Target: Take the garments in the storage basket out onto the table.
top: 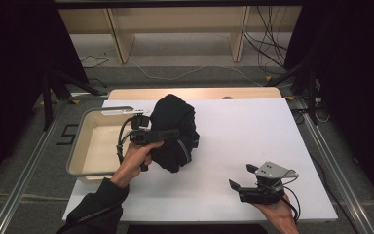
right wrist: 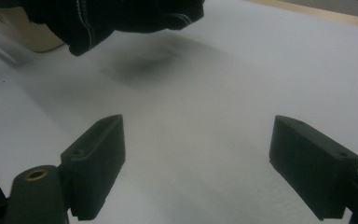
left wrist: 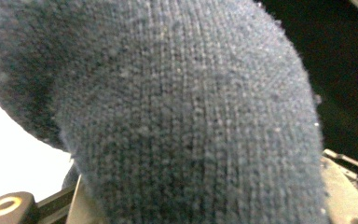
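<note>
A dark knit garment [top: 175, 122] hangs bunched above the white table [top: 243, 131], just right of the tray. My left gripper [top: 168, 132] reaches into it from the left and is shut on the cloth. In the left gripper view the knit garment [left wrist: 177, 121] covers the jaws. My right gripper [top: 241, 176] rests near the table's front right edge. Its jaws stand wide open with nothing between them, as the right gripper [right wrist: 198, 163] shows in its own view. There the garment [right wrist: 112, 18] hangs at the top left with its shadow on the table below.
A beige tray [top: 85, 146] with a grey rim stands at the table's left side, and its corner [right wrist: 32, 35] appears in the right gripper view. Metal rails run along both sides of the table. Wooden shelving and cables lie beyond the far edge.
</note>
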The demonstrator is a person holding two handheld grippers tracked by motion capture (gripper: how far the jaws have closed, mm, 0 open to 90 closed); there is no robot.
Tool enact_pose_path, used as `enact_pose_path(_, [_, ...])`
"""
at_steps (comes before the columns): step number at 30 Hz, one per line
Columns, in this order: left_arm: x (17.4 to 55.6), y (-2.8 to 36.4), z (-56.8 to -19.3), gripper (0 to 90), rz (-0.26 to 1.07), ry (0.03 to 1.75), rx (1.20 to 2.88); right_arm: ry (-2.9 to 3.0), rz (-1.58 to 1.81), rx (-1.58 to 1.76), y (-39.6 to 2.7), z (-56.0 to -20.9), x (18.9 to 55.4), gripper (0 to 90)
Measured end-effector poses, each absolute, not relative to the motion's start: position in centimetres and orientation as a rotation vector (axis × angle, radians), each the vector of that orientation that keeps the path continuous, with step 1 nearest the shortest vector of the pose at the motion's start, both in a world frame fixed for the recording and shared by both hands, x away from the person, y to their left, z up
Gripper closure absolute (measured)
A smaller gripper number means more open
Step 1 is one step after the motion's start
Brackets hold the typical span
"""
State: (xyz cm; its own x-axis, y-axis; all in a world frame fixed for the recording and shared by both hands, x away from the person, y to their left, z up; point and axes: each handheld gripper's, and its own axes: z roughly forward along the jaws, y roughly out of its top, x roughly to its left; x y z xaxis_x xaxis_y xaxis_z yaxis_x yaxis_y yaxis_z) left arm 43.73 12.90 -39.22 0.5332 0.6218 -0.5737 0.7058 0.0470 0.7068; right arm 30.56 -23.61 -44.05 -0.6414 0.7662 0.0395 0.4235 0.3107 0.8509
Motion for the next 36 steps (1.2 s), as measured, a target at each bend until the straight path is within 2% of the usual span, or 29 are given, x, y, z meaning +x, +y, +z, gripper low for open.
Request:
enact_pose_path(18, [44.3, 9.7, -41.9, 45.1, -0.177, 1.144, 1.732, 2.221, 1.257, 1.061, -23.5, -44.1, 30.6, 19.1])
enact_pose_path(36, [44.8, 7.4, -44.2, 39.0, -0.237, 1.151, 1.779, 2.224, 1.262, 1.057, -23.5, -44.1, 30.6, 19.1])
